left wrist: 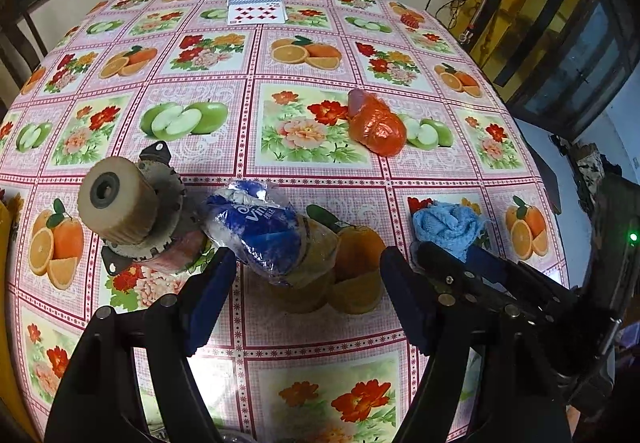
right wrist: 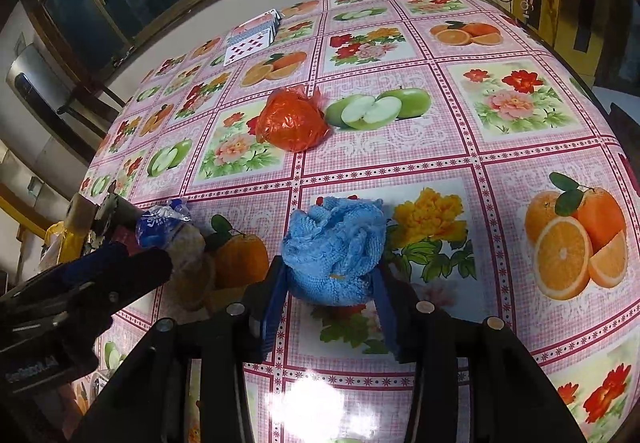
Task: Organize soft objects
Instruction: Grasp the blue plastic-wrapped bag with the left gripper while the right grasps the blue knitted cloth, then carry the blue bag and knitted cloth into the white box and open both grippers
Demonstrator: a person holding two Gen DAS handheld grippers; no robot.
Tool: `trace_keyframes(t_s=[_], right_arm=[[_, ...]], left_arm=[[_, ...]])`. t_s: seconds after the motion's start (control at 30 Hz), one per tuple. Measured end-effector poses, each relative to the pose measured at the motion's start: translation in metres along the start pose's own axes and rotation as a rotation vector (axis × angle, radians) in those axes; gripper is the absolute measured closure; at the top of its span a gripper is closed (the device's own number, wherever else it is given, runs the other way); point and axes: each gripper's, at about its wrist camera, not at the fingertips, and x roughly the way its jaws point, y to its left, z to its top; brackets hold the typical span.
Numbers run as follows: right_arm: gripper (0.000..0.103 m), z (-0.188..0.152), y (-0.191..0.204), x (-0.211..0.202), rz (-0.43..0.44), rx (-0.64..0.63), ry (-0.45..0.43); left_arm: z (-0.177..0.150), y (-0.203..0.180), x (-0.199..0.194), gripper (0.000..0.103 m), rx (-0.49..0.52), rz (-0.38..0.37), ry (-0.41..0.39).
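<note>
The right gripper (right wrist: 330, 283) clasped the blue cloth (right wrist: 336, 251), soft and light, best pinched mid-bundle; the left gripper (left wrist: 308, 267) gaped around the plastic packet (left wrist: 260, 231) at twelve o'clock.

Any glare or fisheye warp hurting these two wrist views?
Left wrist: heavy barrel warp bends the tablecloth grid; glare patch near the bottom between the fingers. Right wrist: same warp, brighter glare below the blue cloth, dark vignette corners. Both sharp enough mid-frame.

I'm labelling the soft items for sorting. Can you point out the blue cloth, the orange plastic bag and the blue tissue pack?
blue cloth (right wrist: 336, 247): right wrist view, middle of bundle.
orange plastic bag (right wrist: 292, 121): right wrist view, crinkled front.
blue tissue pack (left wrist: 260, 229): left wrist view, printed wrapper.
</note>
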Motion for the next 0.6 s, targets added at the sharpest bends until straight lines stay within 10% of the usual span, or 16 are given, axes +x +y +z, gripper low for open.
trace_keyframes(t_s=[0.47, 0.6], right_arm=[[0.058, 0.003, 0.0, 0.002, 0.024, -0.034, 0.009], [0.059, 0.001, -0.001, 0.001, 0.026, -0.029, -0.006]], left_arm=[[0.013, 0.011, 0.04, 0.028, -0.101, 0.026, 0.088], [0.006, 0.004, 0.036, 0.061, -0.011, 0.006, 0.093]])
